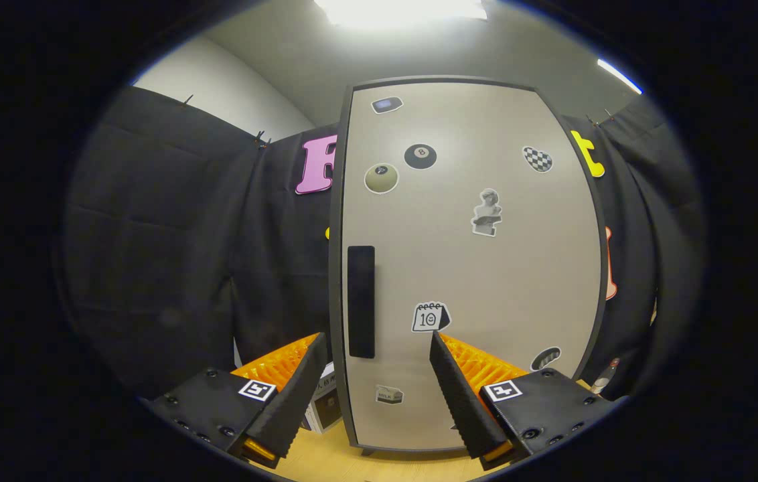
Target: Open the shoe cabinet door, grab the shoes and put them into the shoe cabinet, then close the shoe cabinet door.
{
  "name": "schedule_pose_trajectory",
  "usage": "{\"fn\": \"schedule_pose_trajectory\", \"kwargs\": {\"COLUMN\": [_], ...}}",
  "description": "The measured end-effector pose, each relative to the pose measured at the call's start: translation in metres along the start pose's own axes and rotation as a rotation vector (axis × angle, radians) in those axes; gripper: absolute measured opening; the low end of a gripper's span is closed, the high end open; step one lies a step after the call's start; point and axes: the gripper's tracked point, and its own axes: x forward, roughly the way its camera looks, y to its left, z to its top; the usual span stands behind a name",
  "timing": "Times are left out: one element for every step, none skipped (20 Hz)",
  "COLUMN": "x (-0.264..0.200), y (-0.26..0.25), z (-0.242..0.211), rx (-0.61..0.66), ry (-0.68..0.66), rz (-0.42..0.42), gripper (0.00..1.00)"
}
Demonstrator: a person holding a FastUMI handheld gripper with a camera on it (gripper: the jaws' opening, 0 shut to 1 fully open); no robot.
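Observation:
The shoe cabinet's beige door (486, 268) stands shut straight ahead, framed in dark grey and covered with several stickers. A long black vertical handle (361, 301) sits near the door's left edge. My gripper (379, 345) is open, and nothing lies between its fingers. The left fingertip (315, 348) is just left of the handle's lower end and the right fingertip (438, 345) is over the door panel, so the handle's bottom falls between them, still some way ahead. No shoes appear here.
The cabinet stands on a light wooden surface (325, 462). A small white box (325, 402) sits low beside the cabinet's left side, behind the left finger. A small bottle (603, 378) stands to the cabinet's lower right. Black cloth hangs on both sides.

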Motion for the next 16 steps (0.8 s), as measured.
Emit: {"fn": "schedule_pose_trajectory", "kwargs": {"x": [0.009,0.017,0.025,0.033,0.039,0.045,0.052,0.057,0.062,0.069,0.074,0.078,0.082,0.086,0.088,0.09], "y": [0.004,0.008,0.011,0.012,0.013,0.015,0.013,0.012,0.011,0.009,0.008,0.008,0.007,0.004,0.005,0.005], "z": [-0.001,-0.003,-0.006,-0.01,-0.015,-0.019,-0.021,-0.025,-0.028,-0.032,-0.035,-0.037,-0.037,-0.036,-0.035,-0.035], "rx": [0.005,0.006,0.0,-0.011,-0.024,-0.033,-0.039,-0.043,-0.041,-0.035,-0.023,-0.01,0.004,0.013,0.02,0.028], "ry": [0.006,0.012,0.022,0.033,0.045,0.053,0.055,0.064,0.077,0.09,0.104,0.112,0.115,0.113,0.114,0.118], "rz": [0.007,0.017,0.022,0.02,0.017,0.015,0.003,-0.002,-0.004,-0.011,-0.012,-0.011,-0.017,-0.029,-0.032,-0.032], "gripper": [0.97,0.97,0.97,0.97,0.97,0.97,0.97,0.95,0.92,0.9,0.88,0.88,0.88,0.79,0.71,0.63]}}
